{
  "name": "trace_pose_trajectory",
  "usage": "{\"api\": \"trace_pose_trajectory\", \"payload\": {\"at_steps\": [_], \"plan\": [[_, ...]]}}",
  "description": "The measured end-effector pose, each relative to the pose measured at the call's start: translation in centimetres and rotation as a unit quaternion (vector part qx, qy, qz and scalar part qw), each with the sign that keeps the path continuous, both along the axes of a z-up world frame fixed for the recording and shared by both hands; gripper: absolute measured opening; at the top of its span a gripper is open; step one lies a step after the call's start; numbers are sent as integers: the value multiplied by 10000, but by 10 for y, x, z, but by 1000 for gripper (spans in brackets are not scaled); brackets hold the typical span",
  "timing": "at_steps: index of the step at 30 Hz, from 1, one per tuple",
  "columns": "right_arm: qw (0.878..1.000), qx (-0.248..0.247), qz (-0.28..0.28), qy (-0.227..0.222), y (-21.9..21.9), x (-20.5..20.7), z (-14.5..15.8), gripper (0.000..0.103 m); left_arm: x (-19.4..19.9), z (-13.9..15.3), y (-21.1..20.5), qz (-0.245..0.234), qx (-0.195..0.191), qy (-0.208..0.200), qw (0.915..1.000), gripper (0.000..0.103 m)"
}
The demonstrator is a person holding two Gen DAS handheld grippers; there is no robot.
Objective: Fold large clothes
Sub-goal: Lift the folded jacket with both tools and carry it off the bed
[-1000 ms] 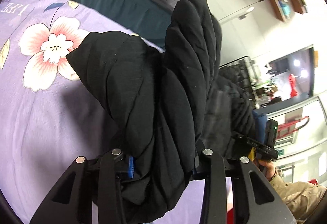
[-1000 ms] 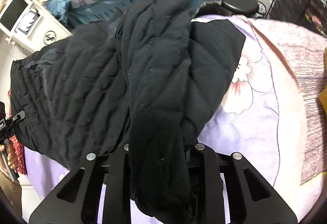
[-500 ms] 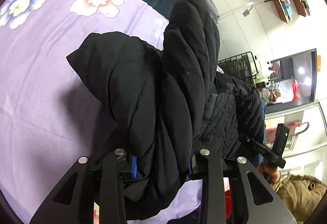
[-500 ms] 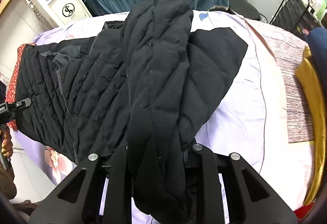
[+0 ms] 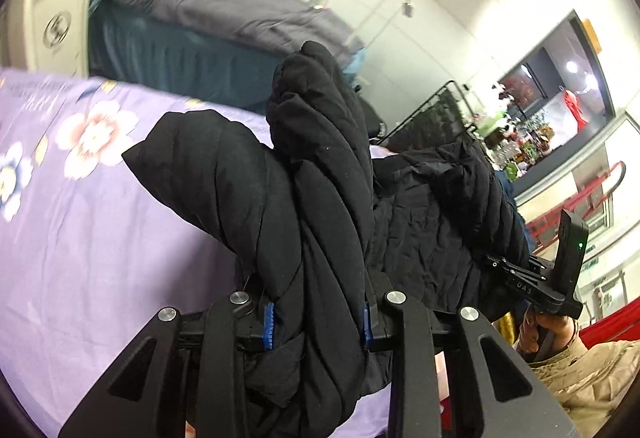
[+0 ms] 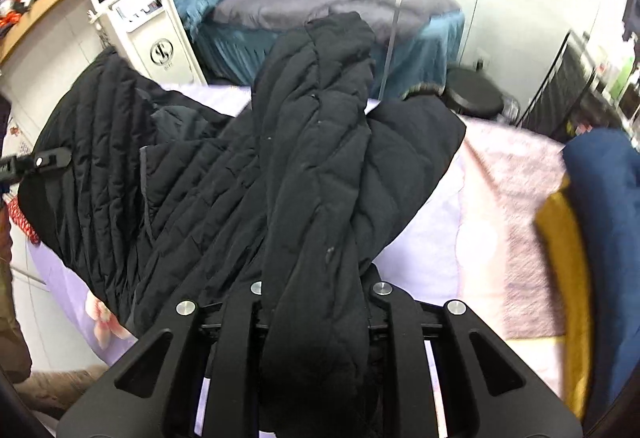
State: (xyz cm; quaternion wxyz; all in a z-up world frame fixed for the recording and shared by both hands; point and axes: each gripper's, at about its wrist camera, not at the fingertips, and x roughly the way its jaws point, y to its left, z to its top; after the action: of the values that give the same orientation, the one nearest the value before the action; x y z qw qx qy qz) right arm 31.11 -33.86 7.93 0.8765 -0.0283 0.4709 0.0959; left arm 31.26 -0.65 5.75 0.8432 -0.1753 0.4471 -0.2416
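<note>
The bed (image 5: pixel 80 238), under its purple flowered sheet, takes up most of the room in front of me, and across it sprawls one big black quilted jacket (image 6: pixel 192 178), partly resting on the sheet and partly lifted off it. Behind stands a second bed (image 6: pixel 320 6) in grey and teal with a white machine (image 6: pixel 136 22) beside it. Off to one side of the purple bed lie two more garments, a navy one (image 6: pixel 604 198) over a mustard one (image 6: pixel 568 270), so three clothes in all.

The person has two tools, one per hand. The left tool (image 5: pixel 318 322) is clenched on a thick twisted bunch of the jacket, fabric spilling forward over its fingers. The right tool (image 6: pixel 316 302) is likewise clamped on another bundle of the same jacket, which drapes away toward the bed.

This looks to me like the early, spreading-out step: the jacket is gathered and rumpled, not yet flat. The next move, I'd judge, calls for drawing the two tools apart and laying the jacket smooth on the sheet before any fold is made.
</note>
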Motion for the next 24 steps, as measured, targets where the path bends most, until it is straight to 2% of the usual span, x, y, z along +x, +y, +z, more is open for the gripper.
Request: {"api": "trace_pose_trajectory", "payload": {"at_steps": [4, 8, 11, 12, 14, 17, 18, 19, 21, 23, 24], "plan": [[9993, 29, 0, -373, -64, -16, 32, 17, -1, 37, -82, -302, 11, -400, 9987, 28], [9960, -71, -409, -797, -144, -41, 70, 17, 13, 67, -175, -873, -95, -737, 9934, 28], [9854, -368, -1021, -1310, -209, -76, 112, 16, 27, 88, -253, -1512, -511, -802, 9839, 28], [9811, -491, -1187, -1444, -222, -88, 123, 16, 31, 99, -284, -1821, -602, -895, 9773, 28], [9669, -844, -1678, -1728, -255, -117, 150, 16, 34, 120, -335, -2361, -738, -1104, 9626, 28], [9386, -1010, -2631, -1992, -303, -159, 174, 16, 36, 150, -418, -3192, -911, -1513, 9311, 28], [9294, -1058, -2894, -2030, -313, -168, 178, 16, 35, 156, -441, -3408, -971, -1603, 9213, 28], [9176, -1118, -3217, -2050, -326, -180, 179, 16, 35, 160, -474, -3694, -1014, -1704, 9079, 28], [8937, -1159, -3855, -1980, -354, -202, 173, 16, 37, 155, -527, -4040, -974, -1741, 8927, 28], [8716, -942, -4443, -1844, -381, -221, 160, 17, 49, 139, -578, -4247, -849, -1593, 8872, 28], [8587, -755, -4790, -1657, -399, -231, 148, 18, 55, 126, -601, -4280, -679, -1516, 8884, 28]]}}
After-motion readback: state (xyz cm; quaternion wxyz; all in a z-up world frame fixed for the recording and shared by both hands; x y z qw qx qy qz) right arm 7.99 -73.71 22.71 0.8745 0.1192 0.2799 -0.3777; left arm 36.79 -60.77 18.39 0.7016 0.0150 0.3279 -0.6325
